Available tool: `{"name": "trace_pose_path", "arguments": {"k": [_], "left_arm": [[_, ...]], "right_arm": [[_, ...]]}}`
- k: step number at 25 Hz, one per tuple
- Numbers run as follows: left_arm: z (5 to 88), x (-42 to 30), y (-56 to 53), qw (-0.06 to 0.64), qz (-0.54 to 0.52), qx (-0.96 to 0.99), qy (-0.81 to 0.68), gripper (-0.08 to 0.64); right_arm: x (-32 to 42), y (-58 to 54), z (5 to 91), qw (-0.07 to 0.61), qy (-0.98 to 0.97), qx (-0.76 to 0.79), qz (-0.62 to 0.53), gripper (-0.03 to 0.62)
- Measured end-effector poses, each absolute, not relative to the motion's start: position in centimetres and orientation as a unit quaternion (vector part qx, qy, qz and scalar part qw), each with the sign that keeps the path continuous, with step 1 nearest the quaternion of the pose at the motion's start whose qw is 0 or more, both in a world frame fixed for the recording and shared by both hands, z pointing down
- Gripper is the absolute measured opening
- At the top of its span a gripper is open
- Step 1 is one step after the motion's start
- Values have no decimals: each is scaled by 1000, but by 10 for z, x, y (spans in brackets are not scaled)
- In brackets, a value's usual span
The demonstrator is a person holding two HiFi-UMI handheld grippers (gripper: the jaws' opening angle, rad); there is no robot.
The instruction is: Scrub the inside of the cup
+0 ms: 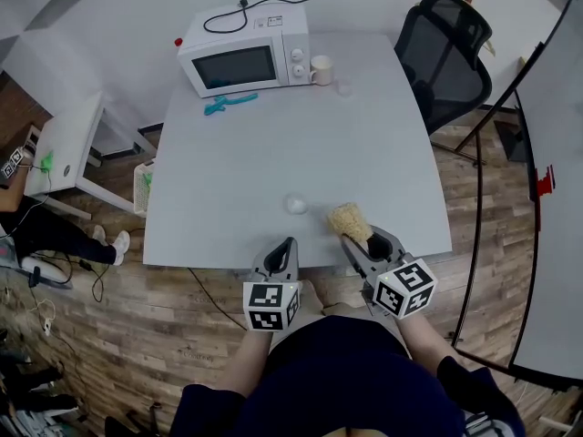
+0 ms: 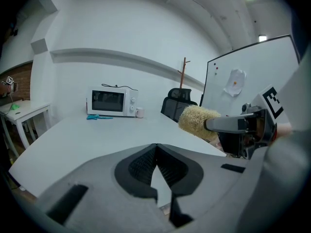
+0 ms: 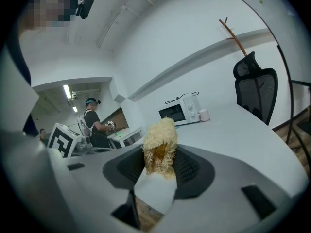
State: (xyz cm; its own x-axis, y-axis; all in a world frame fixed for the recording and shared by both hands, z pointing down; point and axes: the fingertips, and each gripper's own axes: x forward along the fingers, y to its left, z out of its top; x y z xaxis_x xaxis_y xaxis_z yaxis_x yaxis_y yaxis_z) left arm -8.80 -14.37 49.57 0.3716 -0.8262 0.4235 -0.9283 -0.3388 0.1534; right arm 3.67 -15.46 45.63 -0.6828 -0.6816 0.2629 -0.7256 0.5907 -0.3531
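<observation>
The white cup (image 1: pixel 321 69) stands at the table's far side, just right of the microwave (image 1: pixel 244 55); it is small in the left gripper view (image 2: pixel 140 112) and in the right gripper view (image 3: pixel 204 114). My right gripper (image 1: pixel 360 241) hovers at the table's near edge, shut on a straw-yellow fibrous scrubber (image 1: pixel 349 218) that sticks out past its jaws (image 3: pixel 159 147). My left gripper (image 1: pixel 289 244) is beside it on the left, shut with nothing between its pads (image 2: pixel 156 152). From the left gripper view the scrubber (image 2: pixel 197 121) shows at the right. Both grippers are far from the cup.
A teal tool (image 1: pixel 230 104) lies in front of the microwave. A small white roundish thing (image 1: pixel 296 204) sits near the grey table's front edge (image 1: pixel 273 264). A black office chair (image 1: pixel 448 55) stands at the right, a white side table (image 1: pixel 64 144) at the left. A person (image 3: pixel 92 120) stands in the background.
</observation>
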Motion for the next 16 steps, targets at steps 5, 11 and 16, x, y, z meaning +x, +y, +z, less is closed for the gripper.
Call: {"name": "trace_pose_path", "arguments": {"k": [5,11,16], "left_arm": [[496,-81,-140,184,140,809,-540,17],[496,-77,-139,185,140,812,-536,17],[495,-77,-140,187,138,812,-535,17]], "right_arm": [[38,-151,452,48,-892,395,216,169],[38,-150,451,48,-892,396,215,169],[39,-151,450,48,-892,395,215,169]]}}
